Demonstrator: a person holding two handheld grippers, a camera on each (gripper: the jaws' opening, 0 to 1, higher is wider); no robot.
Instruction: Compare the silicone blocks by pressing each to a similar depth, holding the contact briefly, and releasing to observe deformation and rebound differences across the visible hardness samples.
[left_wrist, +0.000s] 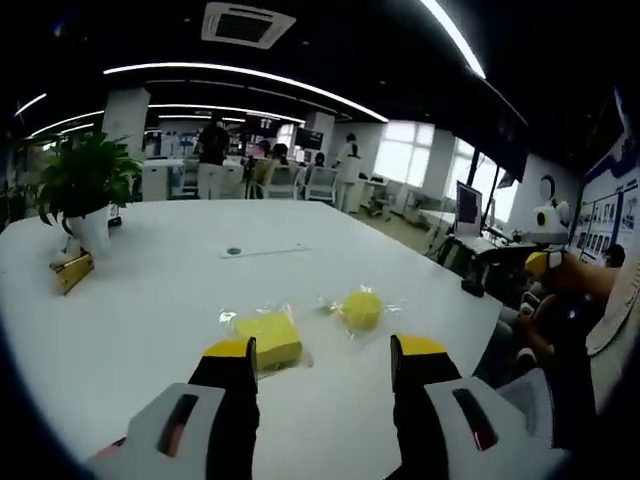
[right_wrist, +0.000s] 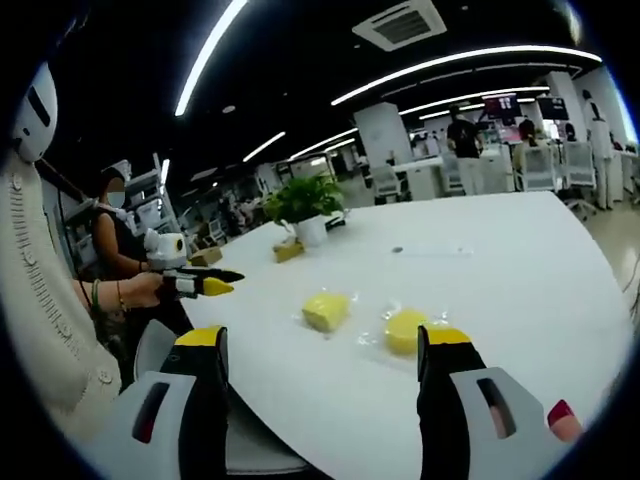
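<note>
Your left gripper (left_wrist: 323, 358) is released, jaws spread wide and holding nothing, poised above the near edge of the white worktop (left_wrist: 150, 300). Your right gripper (right_wrist: 322, 350) is likewise released and empty.

Two yellow silicone samples lie on the worktop, each in a clear wrapper. In the left gripper view the square silicone block (left_wrist: 267, 338) sits at about 11 o'clock from the gap between the jaws, just beyond the left jaw tip; the round silicone block (left_wrist: 362, 309) lies at 1 o'clock, a little further off. The two are near each other but apart. In the right gripper view, the square silicone block (right_wrist: 325, 311) sits at 12 o'clock and the round silicone block (right_wrist: 405, 330) at 2 o'clock, close to the right jaw tip.

Neither sample is touched yet, so I judge pressing has not begun.

Risks from here:
- The wrappers look slick and crinkled (glare on both); a jaw tip could skate off and push a block sideways rather than compress it.
- Nothing pins the blocks down, so an off-centre press may tip or slide them.
- Matching depth between a flat-topped and a rounded sample will be hard.

A potted plant (left_wrist: 85, 185) and another person's handheld gripper (right_wrist: 195, 281) stand well clear.
</note>
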